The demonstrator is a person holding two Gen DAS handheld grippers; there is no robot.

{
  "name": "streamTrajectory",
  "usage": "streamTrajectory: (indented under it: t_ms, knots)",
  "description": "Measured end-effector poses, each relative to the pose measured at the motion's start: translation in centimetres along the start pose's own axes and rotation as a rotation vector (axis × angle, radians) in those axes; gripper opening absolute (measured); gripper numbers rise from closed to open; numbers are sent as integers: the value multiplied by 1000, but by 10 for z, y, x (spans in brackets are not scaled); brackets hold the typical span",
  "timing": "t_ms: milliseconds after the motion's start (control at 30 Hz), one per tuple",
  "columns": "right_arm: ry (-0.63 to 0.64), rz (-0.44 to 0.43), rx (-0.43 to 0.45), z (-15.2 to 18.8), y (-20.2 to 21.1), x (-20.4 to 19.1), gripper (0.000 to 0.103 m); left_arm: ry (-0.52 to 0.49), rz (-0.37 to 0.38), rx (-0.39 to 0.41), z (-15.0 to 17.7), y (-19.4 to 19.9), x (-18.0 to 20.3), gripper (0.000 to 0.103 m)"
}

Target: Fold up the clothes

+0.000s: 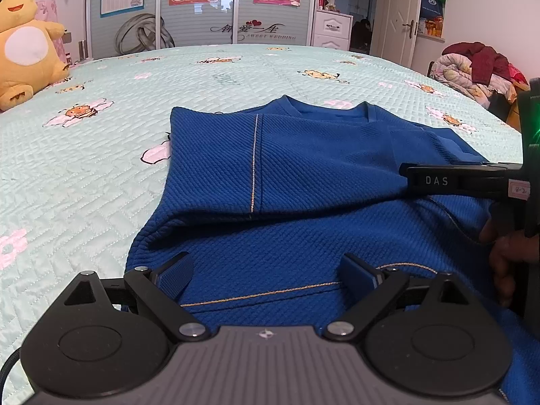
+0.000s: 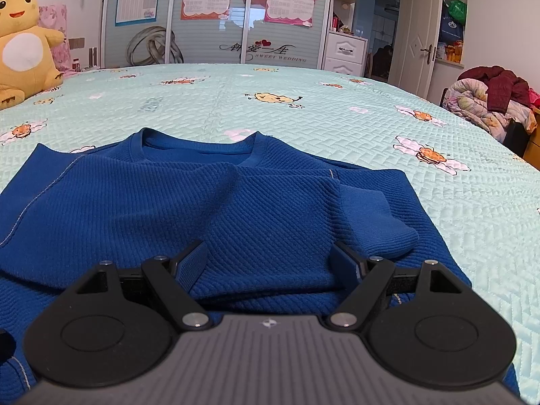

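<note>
Blue sweater lies collar-away, lengthwise toward the wardrobe — both hand-held grippers spread, empty.

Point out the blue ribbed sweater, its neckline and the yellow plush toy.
Blue ribbed sweater (image 2: 270,222): right wrist view, middle of the folded-over front.
Neckline (image 2: 199,150): right wrist view, inner back of the collar.
Yellow plush toy (image 1: 25,45): left wrist view, white belly.

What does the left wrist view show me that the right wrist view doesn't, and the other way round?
Only the left wrist view shows the right gripper from the side above the blue sweater, with part of the hand holding it. Only the right wrist view shows the folded-in sleeve cuff on the sweater's right side. Both show the sweater's collar, the bedspread, the yellow plush toy, and open jaws over the fabric.
</note>
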State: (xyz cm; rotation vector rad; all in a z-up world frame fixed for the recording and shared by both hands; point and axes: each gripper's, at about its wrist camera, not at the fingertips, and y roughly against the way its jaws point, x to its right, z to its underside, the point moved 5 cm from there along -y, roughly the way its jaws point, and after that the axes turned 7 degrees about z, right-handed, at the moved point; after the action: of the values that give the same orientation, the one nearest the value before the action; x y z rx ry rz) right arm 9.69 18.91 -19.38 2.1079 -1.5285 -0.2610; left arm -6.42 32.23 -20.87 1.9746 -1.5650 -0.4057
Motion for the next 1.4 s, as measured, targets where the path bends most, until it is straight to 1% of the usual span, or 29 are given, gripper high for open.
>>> streamTrajectory:
  t_ms: [667,933,1000,1100,1133,1167,1200,1233,1267,1300,1367,1400]
  knots:
    - [-20,-12,5,0,0,1,80,-29,-29,-1,1,-2,4,98]
    - [-44,-29,-1,0,-3,5,80,-37,-45,24,4,0,6,99]
    - [-48,-34,-6,0,-4,5,81,-38,-58,26,4,-1,7,100]
    - [-50,-45,-26,-1,-6,5,82,-65,-85,9,2,-1,11,101]
    - [-49,-50,-36,-3,-7,5,84,-56,-85,-14,1,5,9,101]
    - [-49,-56,-47,-4,-7,6,84,-46,-84,-38,-1,13,8,96]
    - [-47,-69,-61,-7,-4,7,84,-36,-83,-63,-2,20,6,83]
    - [-32,-83,-81,-13,4,11,75,-18,-85,-60,-3,38,4,79]
    - [-70,-68,-78,-20,21,23,66,4,-86,-36,-1,61,2,82]
    - [-122,-107,-60,-13,44,39,68,32,-92,-13,4,83,0,87]
    - [-227,-185,-25,1,89,72,85,129,-100,7,23,126,-7,92]
    - [-280,-224,-7,7,112,89,85,183,-94,3,36,143,-9,92]
